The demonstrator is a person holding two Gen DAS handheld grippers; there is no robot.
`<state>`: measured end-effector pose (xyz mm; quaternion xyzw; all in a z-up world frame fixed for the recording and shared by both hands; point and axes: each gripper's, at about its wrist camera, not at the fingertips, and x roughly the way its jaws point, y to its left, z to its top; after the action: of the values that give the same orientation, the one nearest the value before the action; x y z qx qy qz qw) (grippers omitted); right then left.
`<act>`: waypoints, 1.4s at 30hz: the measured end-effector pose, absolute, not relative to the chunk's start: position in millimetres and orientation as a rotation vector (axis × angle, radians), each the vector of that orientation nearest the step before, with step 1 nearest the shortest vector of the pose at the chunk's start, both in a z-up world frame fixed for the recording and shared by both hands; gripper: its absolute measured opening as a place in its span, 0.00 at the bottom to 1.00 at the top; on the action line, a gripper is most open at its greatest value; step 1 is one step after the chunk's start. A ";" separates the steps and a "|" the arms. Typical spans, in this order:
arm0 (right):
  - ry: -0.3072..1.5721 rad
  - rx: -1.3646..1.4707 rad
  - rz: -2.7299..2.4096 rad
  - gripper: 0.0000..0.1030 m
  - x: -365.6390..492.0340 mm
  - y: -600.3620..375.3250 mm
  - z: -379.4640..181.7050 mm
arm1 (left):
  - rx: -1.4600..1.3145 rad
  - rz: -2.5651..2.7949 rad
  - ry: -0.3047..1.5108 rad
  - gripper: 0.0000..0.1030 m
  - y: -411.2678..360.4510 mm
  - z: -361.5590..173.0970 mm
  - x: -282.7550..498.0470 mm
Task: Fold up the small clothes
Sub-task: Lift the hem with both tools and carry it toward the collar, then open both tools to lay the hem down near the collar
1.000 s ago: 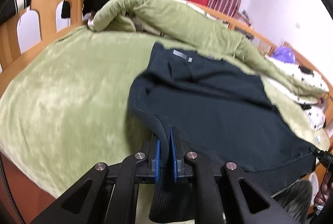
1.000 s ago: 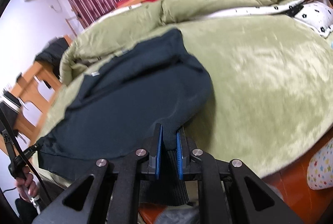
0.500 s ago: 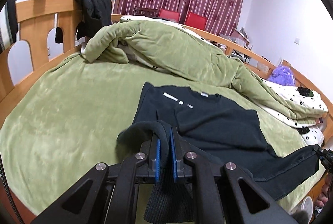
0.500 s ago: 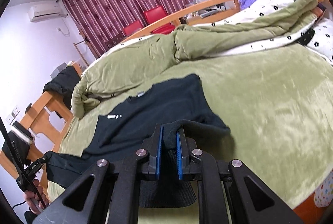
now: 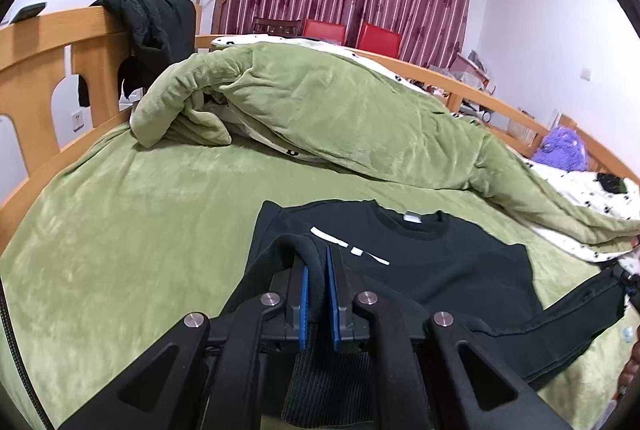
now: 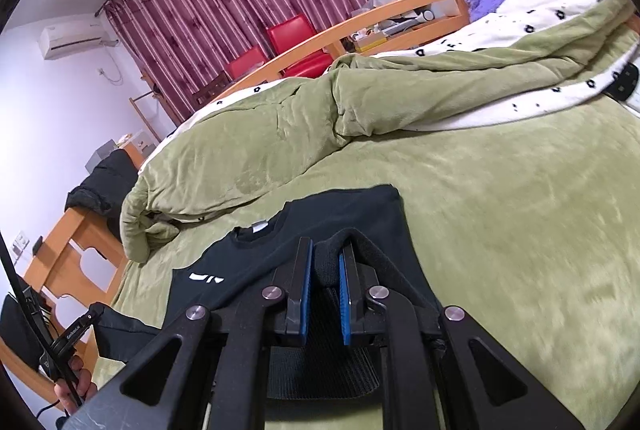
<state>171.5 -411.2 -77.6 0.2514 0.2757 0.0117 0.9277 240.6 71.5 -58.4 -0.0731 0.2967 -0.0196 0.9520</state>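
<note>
On bed [image 5: 120, 230], both hand-held grippers, left [image 5: 318, 270] and right [image 6: 324, 262], pinch sweater [image 5: 440, 262] cuffs; risk: thick cuff slips out, fold skews.

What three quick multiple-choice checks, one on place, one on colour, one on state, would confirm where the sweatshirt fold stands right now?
1. Where does the sweatshirt's collar end lie?
A. on the green bedspread
B. on the red chairs
C. over the wooden bed rail

2. What colour is the sweatshirt?
A. white
B. black
C. purple

3. How do the left gripper's jaws stand?
A. wide open, nothing between them
B. shut on the sweatshirt's fabric
C. shut on the quilt

Answers: 1 A, the sweatshirt lies flat on the green bedspread. 2 B, black with white print. 3 B, the left gripper pinches a fold of fabric between its blue pads; the right gripper does likewise.
</note>
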 end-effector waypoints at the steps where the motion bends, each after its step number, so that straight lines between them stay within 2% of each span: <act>1: 0.567 0.508 0.024 0.11 180.9 -408.8 -80.1 | -0.140 -0.035 0.608 0.08 69.8 -63.3 249.5; 14: 0.645 0.485 -0.008 0.11 270.4 -413.5 -134.0 | -0.102 -0.004 0.722 0.10 65.5 -120.4 311.9; 18: 0.689 0.504 -0.025 0.16 280.3 -415.2 -157.8 | -0.075 0.004 0.757 0.12 63.7 -129.5 315.1; 22: 0.725 0.516 -0.012 0.23 276.0 -417.9 -167.9 | -0.076 -0.010 0.784 0.24 61.5 -133.0 314.5; 24: 0.723 0.520 0.004 0.32 270.0 -417.9 -167.3 | -0.092 -0.017 0.790 0.37 60.9 -132.6 312.0; 27: 0.705 0.516 0.016 0.40 260.4 -414.8 -159.8 | -0.106 -0.022 0.775 0.50 59.4 -130.0 303.8; 34: 0.681 0.384 0.031 0.43 241.8 -394.8 -137.0 | -0.072 -0.033 0.748 0.55 46.6 -124.2 279.4; 42: 0.727 0.268 0.038 0.44 218.5 -373.0 -147.4 | -0.043 -0.014 0.740 0.56 44.3 -127.3 248.1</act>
<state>218.5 -373.0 -147.4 0.1308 0.3544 0.0184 0.9257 248.1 44.3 -127.3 -0.0208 0.3617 -0.0070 0.9320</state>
